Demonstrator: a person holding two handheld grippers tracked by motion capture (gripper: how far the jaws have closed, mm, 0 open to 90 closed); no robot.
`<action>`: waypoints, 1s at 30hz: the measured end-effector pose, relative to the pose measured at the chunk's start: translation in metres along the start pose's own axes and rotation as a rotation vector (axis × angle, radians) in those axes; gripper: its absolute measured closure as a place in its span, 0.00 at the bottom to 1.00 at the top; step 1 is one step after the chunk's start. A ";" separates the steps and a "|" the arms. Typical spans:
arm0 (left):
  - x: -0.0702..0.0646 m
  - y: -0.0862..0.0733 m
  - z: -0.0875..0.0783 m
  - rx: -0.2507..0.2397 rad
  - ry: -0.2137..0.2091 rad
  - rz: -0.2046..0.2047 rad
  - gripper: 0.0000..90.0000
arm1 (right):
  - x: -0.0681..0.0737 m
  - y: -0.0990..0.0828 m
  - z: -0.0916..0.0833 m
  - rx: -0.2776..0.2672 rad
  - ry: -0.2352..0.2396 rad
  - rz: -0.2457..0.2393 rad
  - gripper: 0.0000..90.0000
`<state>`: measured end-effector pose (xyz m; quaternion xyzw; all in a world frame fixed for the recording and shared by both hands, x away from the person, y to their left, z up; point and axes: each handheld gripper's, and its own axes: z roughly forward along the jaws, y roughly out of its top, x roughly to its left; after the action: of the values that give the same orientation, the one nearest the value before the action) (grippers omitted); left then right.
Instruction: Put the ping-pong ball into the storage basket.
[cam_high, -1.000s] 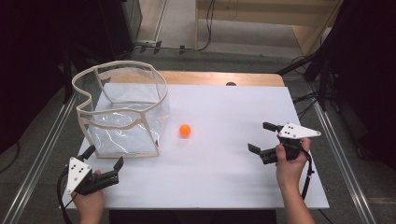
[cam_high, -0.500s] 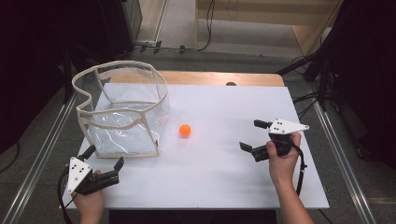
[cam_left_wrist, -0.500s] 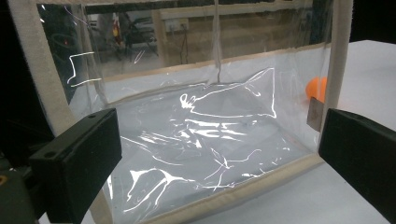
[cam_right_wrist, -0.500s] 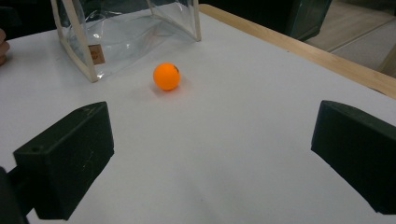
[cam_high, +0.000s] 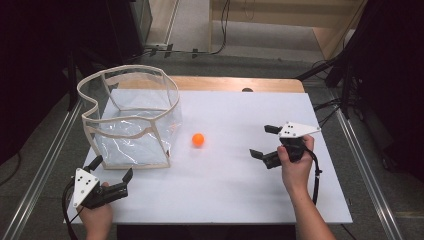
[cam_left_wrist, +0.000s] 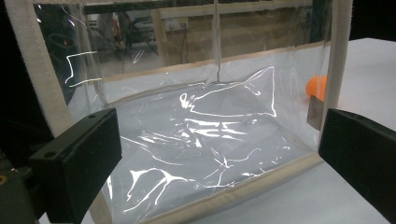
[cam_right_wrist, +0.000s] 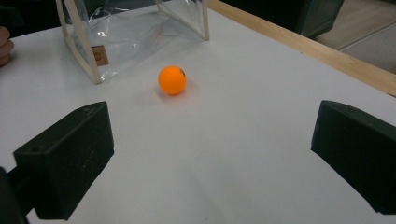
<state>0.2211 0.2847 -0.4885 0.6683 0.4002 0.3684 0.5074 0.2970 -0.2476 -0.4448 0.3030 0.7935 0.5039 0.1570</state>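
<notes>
White bench (cam_high: 240, 200) w/ dark room behind. Right tongs (cam_high: 266, 141), jaws wide apart, have slid left over the last sec toward small orange ball (cam_high: 198, 139), which sits just beside clear plastic beige-trimmed bin (cam_high: 131, 120); likely a grab approach. Left tongs (cam_high: 111, 171) unmoved, apart, empty.

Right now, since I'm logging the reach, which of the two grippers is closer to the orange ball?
The right gripper: its open jaws face the orange ball across bare table, while the left gripper sits by the clear bag.
</notes>
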 end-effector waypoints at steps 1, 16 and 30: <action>0.000 0.000 0.000 -0.001 -0.001 0.000 0.00 | -0.001 0.002 0.001 -0.001 0.002 -0.005 0.00; 0.000 0.000 0.000 0.000 -0.001 0.001 0.00 | -0.002 0.014 0.016 0.027 0.021 -0.024 0.00; 0.001 0.000 0.000 0.000 -0.007 -0.002 0.00 | -0.003 0.028 0.029 0.069 0.046 -0.049 0.00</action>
<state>0.2215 0.2851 -0.4884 0.6693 0.3992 0.3657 0.5089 0.3242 -0.2207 -0.4330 0.2773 0.8209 0.4790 0.1405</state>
